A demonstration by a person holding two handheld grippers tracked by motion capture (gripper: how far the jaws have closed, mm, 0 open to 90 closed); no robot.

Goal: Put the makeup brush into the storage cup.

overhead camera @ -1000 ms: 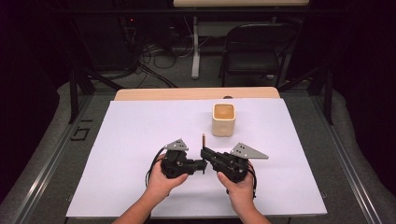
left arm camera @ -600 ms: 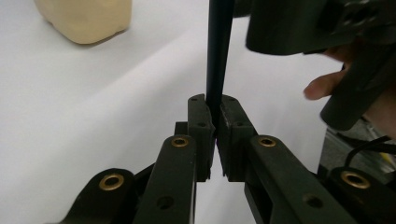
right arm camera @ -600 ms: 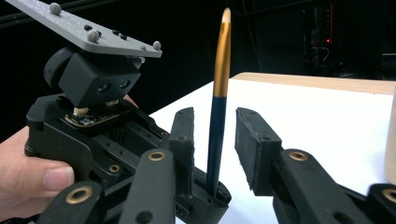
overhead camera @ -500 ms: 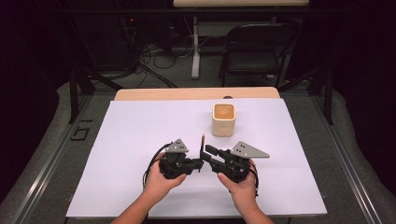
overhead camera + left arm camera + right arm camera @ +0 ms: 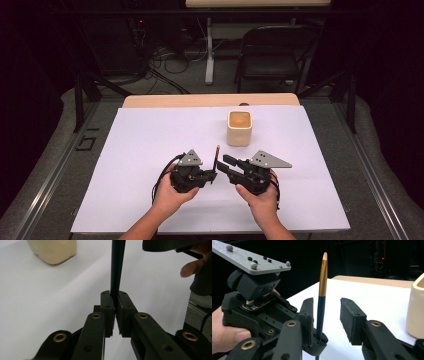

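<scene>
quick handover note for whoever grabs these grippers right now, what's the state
Left gripper: shut on the pencil, holding it near its lower end, upright, with the gold and pale end up.
Right gripper: open, jaws either side of the pencil shaft, not yet closed on it.
Cup: upright on the white sheet, beyond the grippers, apart from both; nothing visible inside it.
Done: pencil lifted and presented between the two grippers.
Left, likely: close the right gripper on the pencil, release the left, then probably drop the pencil in the cup.
</scene>
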